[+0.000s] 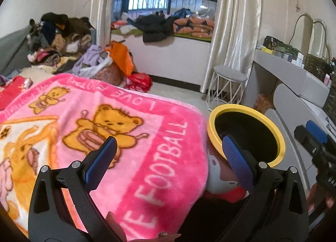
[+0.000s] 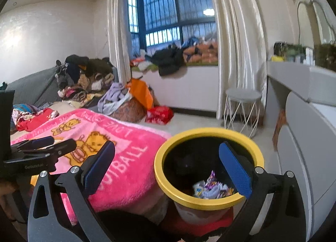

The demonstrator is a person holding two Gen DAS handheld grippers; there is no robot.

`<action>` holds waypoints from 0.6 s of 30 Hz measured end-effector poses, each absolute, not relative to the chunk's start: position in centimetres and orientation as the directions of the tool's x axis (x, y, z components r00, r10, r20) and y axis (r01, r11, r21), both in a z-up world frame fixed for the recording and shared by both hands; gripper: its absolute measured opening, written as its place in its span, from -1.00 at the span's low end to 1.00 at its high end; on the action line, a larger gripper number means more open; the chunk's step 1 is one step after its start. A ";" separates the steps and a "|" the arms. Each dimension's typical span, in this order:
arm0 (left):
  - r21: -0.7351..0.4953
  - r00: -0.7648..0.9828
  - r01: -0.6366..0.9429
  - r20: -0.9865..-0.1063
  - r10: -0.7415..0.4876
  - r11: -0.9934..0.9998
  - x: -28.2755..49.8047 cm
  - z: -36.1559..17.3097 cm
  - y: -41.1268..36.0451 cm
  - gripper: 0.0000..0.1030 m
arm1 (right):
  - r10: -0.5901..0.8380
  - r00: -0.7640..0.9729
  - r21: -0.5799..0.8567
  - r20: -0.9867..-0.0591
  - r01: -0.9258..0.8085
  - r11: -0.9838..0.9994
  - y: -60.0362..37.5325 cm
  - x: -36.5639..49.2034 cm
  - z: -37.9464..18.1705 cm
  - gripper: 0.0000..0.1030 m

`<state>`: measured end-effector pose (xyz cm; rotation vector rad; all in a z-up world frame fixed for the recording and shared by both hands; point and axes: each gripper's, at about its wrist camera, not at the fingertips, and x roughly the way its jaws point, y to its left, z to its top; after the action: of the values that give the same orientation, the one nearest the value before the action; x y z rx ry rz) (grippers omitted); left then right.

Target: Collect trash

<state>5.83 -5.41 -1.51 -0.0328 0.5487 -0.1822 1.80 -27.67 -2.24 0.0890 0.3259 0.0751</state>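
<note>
A trash bin with a yellow rim (image 2: 210,133) and black liner stands beside the bed's pink bear blanket (image 2: 117,151). Several crumpled wrappers (image 2: 212,187) lie inside it. My right gripper (image 2: 168,166) is open and empty, hovering just above the bin's near rim. In the left wrist view the bin (image 1: 214,120) shows at right, partly behind one blue finger pad (image 1: 237,160). My left gripper (image 1: 170,162) is open and empty over the blanket (image 1: 105,137) edge. Each gripper shows at the edge of the other's view.
Piled clothes (image 2: 84,78) lie at the bed's far end. An orange bag (image 2: 140,91) and red bag (image 2: 159,114) sit on the floor. A wire-leg stool (image 2: 243,107) stands by the curtains. A white dresser (image 2: 310,133) with bottles runs along the right.
</note>
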 end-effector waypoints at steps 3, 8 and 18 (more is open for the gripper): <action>-0.060 0.859 0.153 -0.485 -0.162 0.986 4.5 -1.5 -5.2 0.79 | 0.059 0.961 0.091 -0.272 -0.036 0.995 -27.4 0.9 -2.3 0.88; -0.079 0.873 0.146 -0.458 -0.166 0.986 3.5 -1.9 -4.8 0.79 | 0.012 0.977 0.053 -0.215 -0.001 0.999 -27.0 -0.4 -2.6 0.88; -0.083 0.878 0.134 -0.453 -0.157 0.988 3.2 -2.4 -4.6 0.79 | 0.005 0.977 0.043 -0.214 0.004 0.999 -26.8 -0.7 -3.2 0.88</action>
<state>3.21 -4.58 -2.42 -0.0498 0.4762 -0.1515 -0.68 -26.82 -3.17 0.0434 0.2156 0.0005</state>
